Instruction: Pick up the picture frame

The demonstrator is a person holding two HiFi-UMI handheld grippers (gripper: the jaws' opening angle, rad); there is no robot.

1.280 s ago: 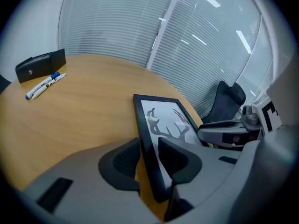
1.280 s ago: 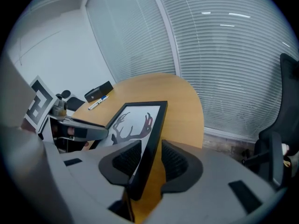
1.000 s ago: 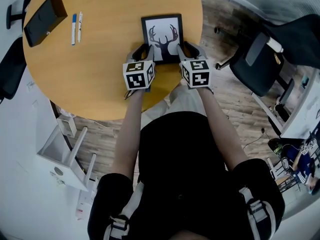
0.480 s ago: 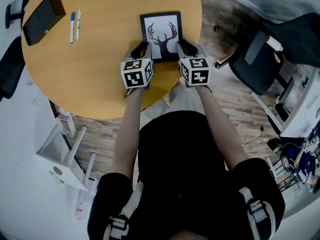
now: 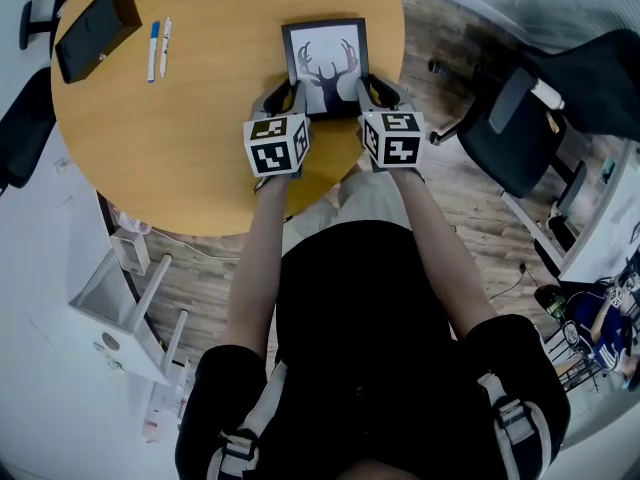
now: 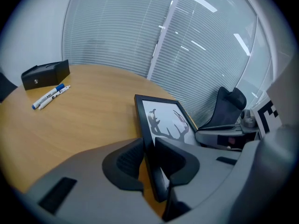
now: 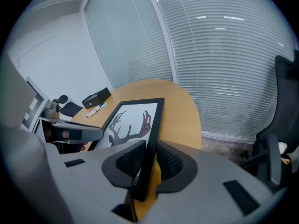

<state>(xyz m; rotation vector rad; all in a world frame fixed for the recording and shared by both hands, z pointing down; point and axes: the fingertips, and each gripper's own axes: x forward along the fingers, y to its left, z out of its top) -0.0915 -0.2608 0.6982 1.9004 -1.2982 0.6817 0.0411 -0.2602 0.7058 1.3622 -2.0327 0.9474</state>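
A black picture frame (image 5: 325, 66) with a deer-antler print lies on the round wooden table (image 5: 200, 138), near the edge closest to me. My left gripper (image 5: 285, 96) is at the frame's near left corner and my right gripper (image 5: 372, 90) at its near right corner. In the left gripper view the jaws (image 6: 148, 146) are closing, and both pads lie against the frame's (image 6: 163, 120) left rail. In the right gripper view the jaws (image 7: 150, 155) are closing as well, with the right rail of the frame (image 7: 133, 122) pinched between the pads.
A black box (image 5: 95, 33) and two pens (image 5: 158, 48) lie at the table's far left. A dark office chair (image 5: 520, 118) stands off the table to the right. A white stand (image 5: 130, 308) sits on the wooden floor to the lower left.
Both grippers' jaws have narrowed onto the frame's near corners. The hands have stayed in place at the frame.
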